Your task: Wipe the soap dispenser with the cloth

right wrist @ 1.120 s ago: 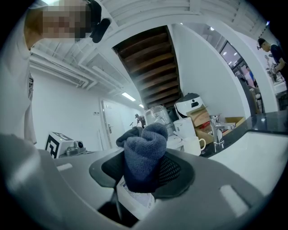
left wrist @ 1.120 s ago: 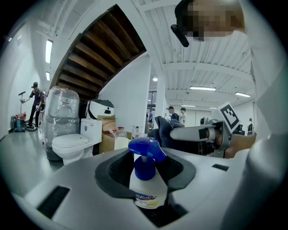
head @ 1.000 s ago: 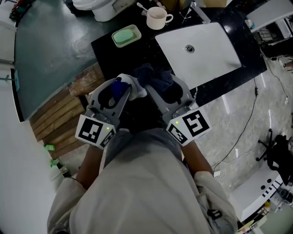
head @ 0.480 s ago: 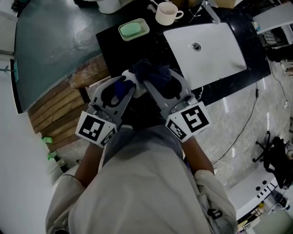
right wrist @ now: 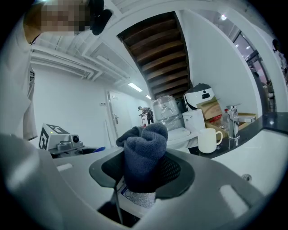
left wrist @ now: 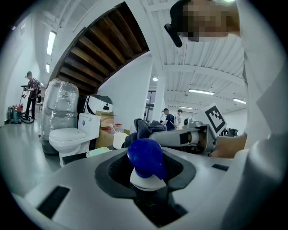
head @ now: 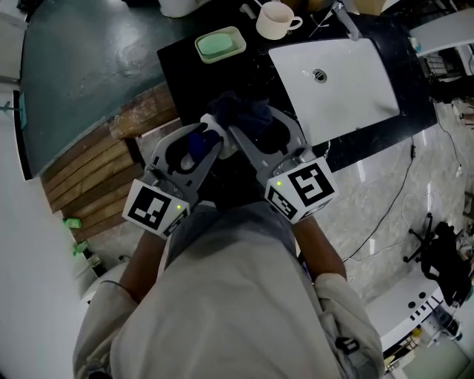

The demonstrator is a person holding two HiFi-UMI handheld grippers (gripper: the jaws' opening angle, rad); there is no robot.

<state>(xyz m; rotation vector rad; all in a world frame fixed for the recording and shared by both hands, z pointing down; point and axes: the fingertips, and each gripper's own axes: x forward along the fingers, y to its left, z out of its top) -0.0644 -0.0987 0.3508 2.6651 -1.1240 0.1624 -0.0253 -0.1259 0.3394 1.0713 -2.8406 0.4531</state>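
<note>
A: Your left gripper (left wrist: 146, 177) is clamped on the soap dispenser (left wrist: 145, 158), with the blue pump head standing up between the jaws. Your right gripper (right wrist: 143, 179) pinches the dark cloth (right wrist: 145, 152), bunched upright, just beside the dispenser.

B: And around me?

A: You hold both over the front of the black counter (head: 185, 74). On it are a white sink (head: 355, 89), a green soap dish (head: 220, 44) and a mug (head: 275, 20). Wooden slats (head: 89, 185) lie to your left, and a toilet (left wrist: 67, 134) stands beyond the counter.
</note>
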